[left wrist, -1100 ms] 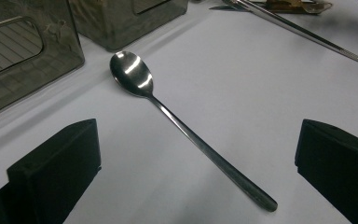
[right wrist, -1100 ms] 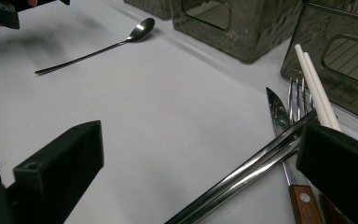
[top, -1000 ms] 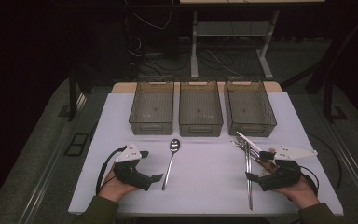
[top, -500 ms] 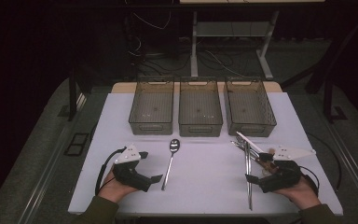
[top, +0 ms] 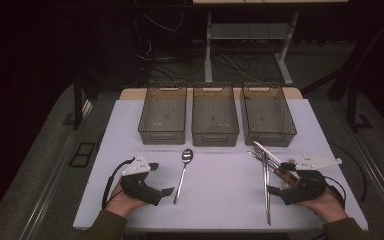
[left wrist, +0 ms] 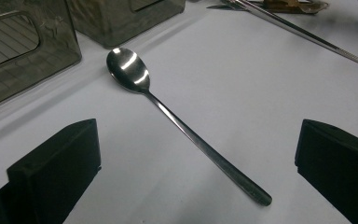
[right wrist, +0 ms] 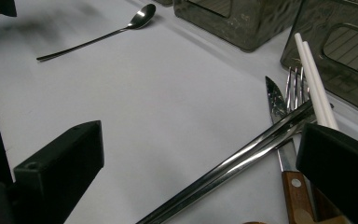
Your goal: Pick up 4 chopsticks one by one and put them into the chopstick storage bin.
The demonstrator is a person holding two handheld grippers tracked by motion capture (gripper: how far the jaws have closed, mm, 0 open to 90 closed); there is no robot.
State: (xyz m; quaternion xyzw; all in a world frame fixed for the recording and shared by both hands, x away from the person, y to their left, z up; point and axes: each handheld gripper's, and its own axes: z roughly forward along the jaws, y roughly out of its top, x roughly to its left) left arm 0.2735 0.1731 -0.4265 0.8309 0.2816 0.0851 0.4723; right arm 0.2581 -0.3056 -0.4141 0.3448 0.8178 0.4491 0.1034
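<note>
Evidently a cutlery sort about to begin, both grippers resting wide open and empty
Three mesh bins (top: 215,118) stand in a row at the table's (top: 220,200) far edge, likely one per utensil kind; two grippers wait near, the left gripper (left wrist: 196,154) framing the lone spoon (left wrist: 168,112), the right gripper (right wrist: 200,163) beside a crossed pile (right wrist: 279,130): metal chopsticks, one fork, one knife, white sticks

A white table (top: 220,200) stands in a dark room, with cables (top: 180,70) on the grey floor (top: 40,165) beyond.
</note>
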